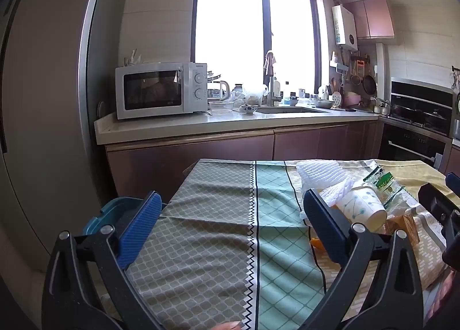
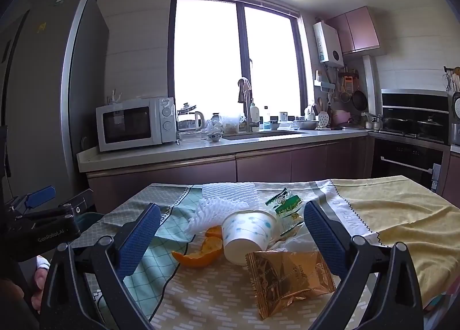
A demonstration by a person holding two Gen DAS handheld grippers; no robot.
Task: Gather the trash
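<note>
A pile of trash lies on the cloth-covered table (image 2: 388, 215): a spotted paper cup (image 2: 247, 232) on its side, orange peel (image 2: 198, 255), a gold wrapper (image 2: 287, 281), a green snack wrapper (image 2: 287, 209) and white foam netting (image 2: 227, 194). My right gripper (image 2: 233, 236) is open, its blue pads standing either side of the pile without touching it. My left gripper (image 1: 233, 226) is open over bare cloth, with the cup (image 1: 362, 207) and netting (image 1: 319, 174) just right of its right pad. A teal bin (image 1: 112, 212) sits beside the table's left edge.
Behind the table runs a kitchen counter (image 1: 230, 125) with a white microwave (image 1: 161, 89), dishes and a sink (image 1: 290, 110). A tall grey fridge (image 1: 43, 99) stands at left and a black oven and hob (image 1: 417, 128) at right. A hand shows at the lower left of the right wrist view.
</note>
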